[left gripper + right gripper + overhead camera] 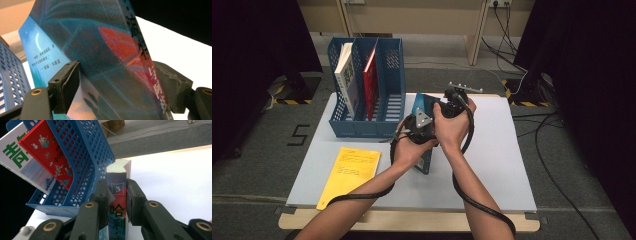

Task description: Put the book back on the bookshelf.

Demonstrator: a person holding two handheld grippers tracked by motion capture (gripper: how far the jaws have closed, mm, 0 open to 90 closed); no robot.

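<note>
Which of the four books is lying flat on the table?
The yellow book, flat near the table's front left corner. Two stand in the blue file rack; the grippers hold the dark blue one.

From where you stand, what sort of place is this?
Probably a lab or recording studio: a white table ringed by black curtains, loose cables on the grey floor, and hazard-striped tape. Both claws clamp a blue book.

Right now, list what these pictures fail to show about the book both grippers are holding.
- High view: the blue book is mostly hidden behind both hands; the left gripper and right gripper hide their own jaws.
- Left gripper view: the cover is cut by the picture's edges, title incomplete.
- Right gripper view: the spine is partly covered by the jaws.
</note>
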